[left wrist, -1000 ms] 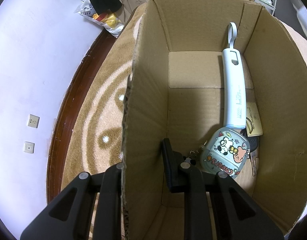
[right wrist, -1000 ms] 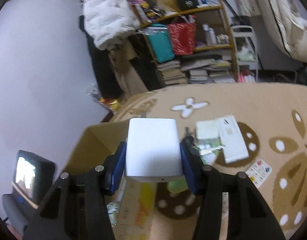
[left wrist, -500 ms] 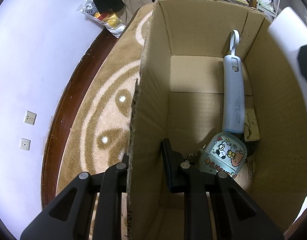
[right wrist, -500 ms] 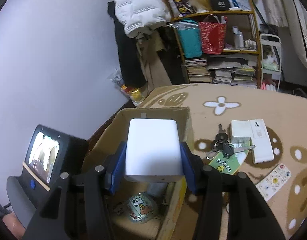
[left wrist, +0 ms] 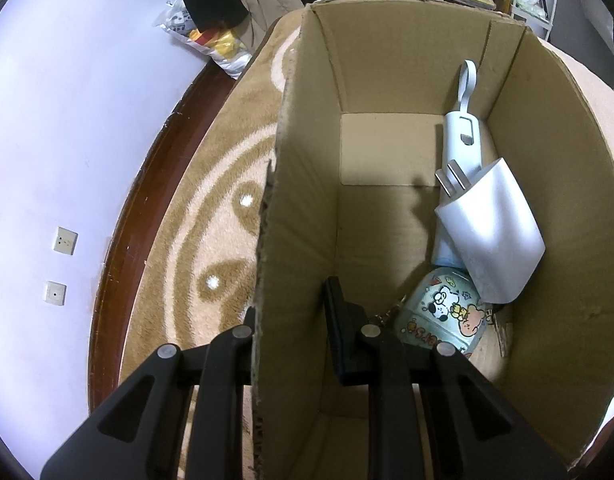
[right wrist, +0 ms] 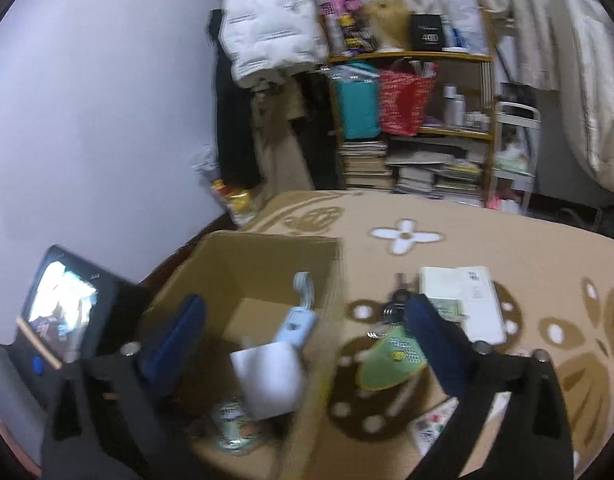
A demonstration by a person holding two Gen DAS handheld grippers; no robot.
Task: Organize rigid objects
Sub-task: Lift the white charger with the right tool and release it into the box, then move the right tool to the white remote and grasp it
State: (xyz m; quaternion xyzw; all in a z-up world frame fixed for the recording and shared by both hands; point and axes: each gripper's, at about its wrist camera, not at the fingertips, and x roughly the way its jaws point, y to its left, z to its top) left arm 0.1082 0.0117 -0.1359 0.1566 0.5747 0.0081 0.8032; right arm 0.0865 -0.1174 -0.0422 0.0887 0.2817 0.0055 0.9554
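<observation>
Lying inside the cardboard box (left wrist: 303, 184), the white charger (left wrist: 491, 236) leans on a pale blue handled tool (left wrist: 463, 136) above a cartoon case (left wrist: 443, 316). Left gripper (left wrist: 291, 320) pinches the box wall; right gripper (right wrist: 303, 340) has just spread wide, empty.

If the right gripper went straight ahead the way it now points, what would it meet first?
Probably the near right wall of the cardboard box, which sits in line between the open jaws of the right gripper; the white charger lies just left of it inside. Blur leaves depth uncertain.
</observation>
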